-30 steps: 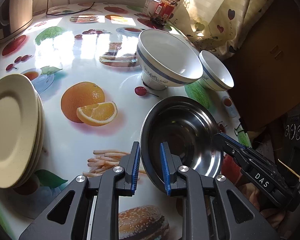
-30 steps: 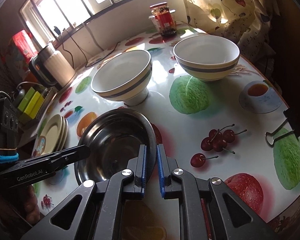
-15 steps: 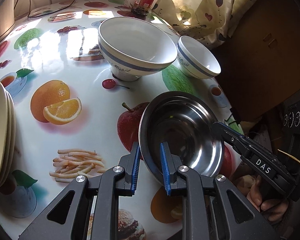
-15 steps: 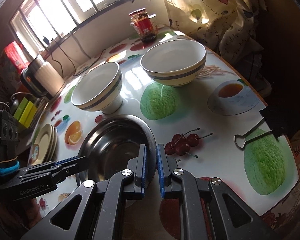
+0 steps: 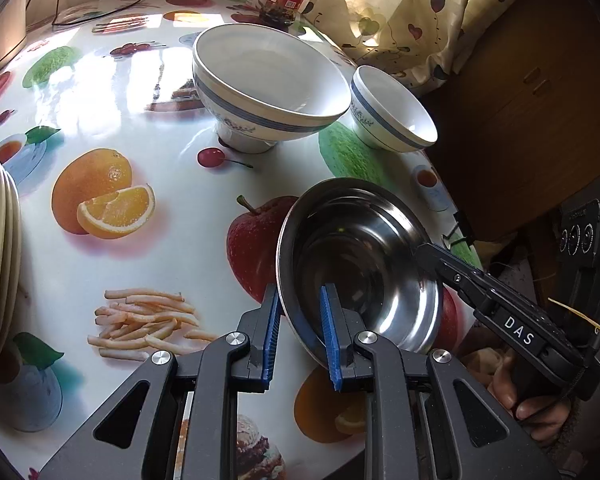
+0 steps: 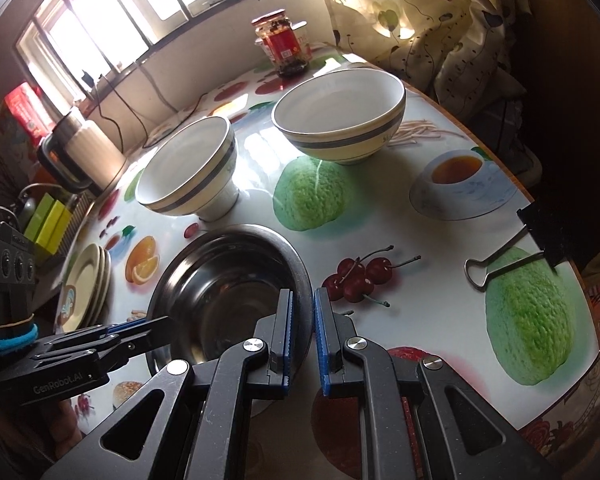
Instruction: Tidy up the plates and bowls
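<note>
Daylight from the window [image 6: 100, 28], glare on the glossy tablecloth [image 5: 100, 76], fisheye-bent dark edges, sharp focus

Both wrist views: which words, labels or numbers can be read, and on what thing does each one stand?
"DAS": on the right gripper, along its black arm.
"GenRobot.AI": on the left gripper, along its black arm.
Red jar: its label is too blurred to read.
Two white bowls, and: the marks on the blue bands are too small to read.
</note>
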`<state>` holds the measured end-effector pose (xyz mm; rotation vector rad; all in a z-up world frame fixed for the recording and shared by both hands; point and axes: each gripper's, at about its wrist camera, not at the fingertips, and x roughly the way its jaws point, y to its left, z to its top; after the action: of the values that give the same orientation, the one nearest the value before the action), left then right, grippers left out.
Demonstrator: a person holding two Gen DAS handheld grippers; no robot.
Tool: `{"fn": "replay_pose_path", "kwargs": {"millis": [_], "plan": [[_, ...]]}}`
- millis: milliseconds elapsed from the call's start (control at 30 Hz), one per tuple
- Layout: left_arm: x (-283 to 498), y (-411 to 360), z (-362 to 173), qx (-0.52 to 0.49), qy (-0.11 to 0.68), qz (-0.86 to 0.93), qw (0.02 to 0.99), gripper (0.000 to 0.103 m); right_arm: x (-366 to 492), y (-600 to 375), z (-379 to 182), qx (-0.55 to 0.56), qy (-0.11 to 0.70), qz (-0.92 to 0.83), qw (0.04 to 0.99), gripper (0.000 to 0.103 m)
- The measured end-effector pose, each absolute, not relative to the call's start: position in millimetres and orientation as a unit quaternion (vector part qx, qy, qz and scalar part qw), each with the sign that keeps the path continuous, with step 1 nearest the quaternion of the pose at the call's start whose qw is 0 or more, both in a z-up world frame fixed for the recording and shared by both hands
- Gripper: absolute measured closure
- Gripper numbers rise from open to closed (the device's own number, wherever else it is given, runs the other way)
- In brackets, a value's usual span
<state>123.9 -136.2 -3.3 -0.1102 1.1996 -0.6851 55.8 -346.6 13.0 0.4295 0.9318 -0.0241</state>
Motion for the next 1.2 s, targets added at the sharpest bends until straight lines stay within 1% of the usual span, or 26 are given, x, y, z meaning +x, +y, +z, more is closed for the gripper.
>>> {"fn": "replay_pose_path", "kwargs": {"millis": [67,133,167,200,233,333,433,500,733,867,1200], "plan": [[125.2,-132.6,0.4,-0.056,0.547,-0.316,0.773,0.082,55.7,-347.4,14.9,0.207,0.444,-0.013,0.872,0.089],[127.1,-128.4,4.3,-0.06,0.543,-0.313,0.777,0.082,55.1,-349.3,17.8,0.209,0.439,-0.017,0.873,0.082],[127.8,-126.5,6.2,-0.057,0.54,-0.309,0.781,0.082,54.4,-350.5,19.7,0.21,0.438,-0.018,0.874,0.075],[128.8,-124.6,8.4,-0.054,0.538,-0.303,0.785,0.082,54.3,-351.5,22.4,0.21,0.435,-0.018,0.875,0.071],[130.7,-122.5,10.4,-0.054,0.536,-0.3,0.787,0.081,54.1,-352.5,25.6,0.21,0.432,-0.018,0.877,0.071],[137.2,-116.4,18.6,-0.059,0.528,-0.292,0.795,0.077,55.3,-354.5,37.3,0.206,0.42,-0.02,0.883,0.07],[145.7,-111.0,29.5,-0.058,0.516,-0.285,0.805,0.071,60.8,-354.4,51.2,0.205,0.408,-0.018,0.889,0.064],[154.4,-107.7,37.0,-0.06,0.51,-0.278,0.812,0.07,68.1,-353.0,60.8,0.199,0.402,-0.012,0.894,0.062],[192.2,-101.6,61.2,-0.064,0.484,-0.251,0.836,0.07,107.5,-340.0,84.9,0.181,0.387,-0.002,0.904,0.061],[208.7,-101.0,61.3,-0.071,0.486,-0.247,0.835,0.07,130.2,-330.5,85.9,0.171,0.393,-0.008,0.904,0.061],[236.1,-114.6,51.2,-0.043,0.493,-0.232,0.837,0.07,171.9,-318.5,78.9,0.142,0.408,-0.02,0.902,0.061]]}}
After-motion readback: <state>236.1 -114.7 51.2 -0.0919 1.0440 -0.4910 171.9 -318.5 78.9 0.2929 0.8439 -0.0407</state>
